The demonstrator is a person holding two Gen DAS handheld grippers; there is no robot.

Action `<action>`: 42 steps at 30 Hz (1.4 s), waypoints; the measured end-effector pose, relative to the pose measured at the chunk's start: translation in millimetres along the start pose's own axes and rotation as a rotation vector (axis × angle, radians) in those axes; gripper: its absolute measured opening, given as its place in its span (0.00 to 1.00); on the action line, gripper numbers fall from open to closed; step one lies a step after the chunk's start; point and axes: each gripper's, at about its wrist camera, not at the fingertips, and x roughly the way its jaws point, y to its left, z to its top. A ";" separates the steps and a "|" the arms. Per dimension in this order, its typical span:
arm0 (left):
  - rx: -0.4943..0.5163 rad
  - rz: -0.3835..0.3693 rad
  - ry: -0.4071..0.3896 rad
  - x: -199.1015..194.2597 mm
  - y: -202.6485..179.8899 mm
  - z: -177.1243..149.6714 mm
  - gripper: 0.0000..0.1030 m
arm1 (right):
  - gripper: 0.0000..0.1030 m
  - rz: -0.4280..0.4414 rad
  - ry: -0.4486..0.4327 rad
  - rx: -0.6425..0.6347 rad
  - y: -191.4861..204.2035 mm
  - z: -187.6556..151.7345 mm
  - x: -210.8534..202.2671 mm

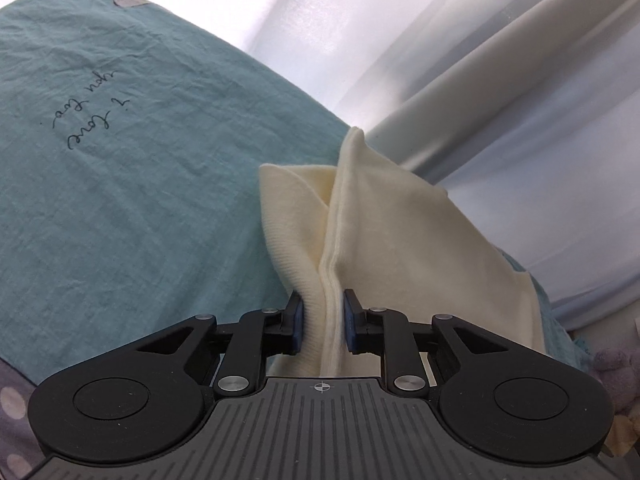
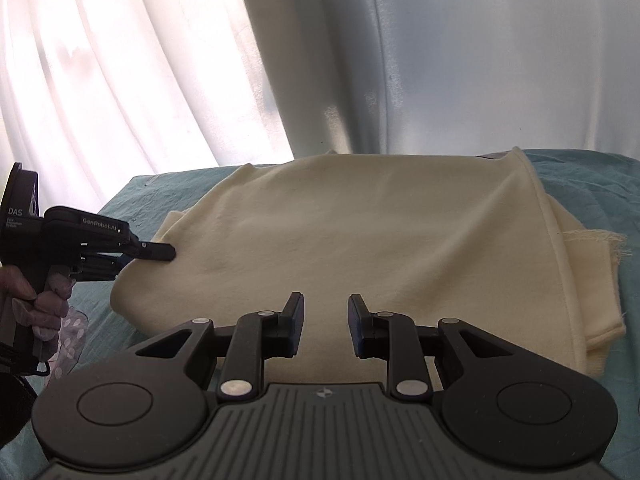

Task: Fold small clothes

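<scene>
A cream knit garment [image 2: 360, 240] lies on a teal bedsheet [image 2: 592, 184]. My left gripper [image 1: 322, 316] is shut on the garment's [image 1: 380, 248] ribbed edge and lifts a fold of it. In the right wrist view the left gripper [image 2: 160, 252] grips the garment's left edge. My right gripper [image 2: 325, 312] is open and empty, hovering just above the near part of the garment.
The teal sheet [image 1: 120, 180] carries handwritten script. White curtains [image 2: 120, 60] hang behind the bed. A purple dotted cloth [image 1: 12, 400] shows at the lower left, and a plush toy [image 1: 616, 372] at the lower right.
</scene>
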 end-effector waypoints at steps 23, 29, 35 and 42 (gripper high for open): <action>0.031 -0.034 -0.036 -3.2 -20.4 7.4 0.18 | 0.24 -0.049 0.016 -0.151 39.7 -15.7 22.8; 0.082 -0.094 -0.060 -15.7 -55.4 9.5 0.18 | 0.24 -0.048 0.018 -0.146 37.8 -12.5 11.6; 0.219 -0.192 -0.048 -7.0 -124.1 -5.6 0.18 | 0.26 -0.082 -0.076 -0.044 8.5 -4.4 -25.9; 0.285 -0.131 0.070 62.2 -164.2 -56.2 0.20 | 0.29 -0.153 -0.078 0.052 -29.8 -8.9 -45.4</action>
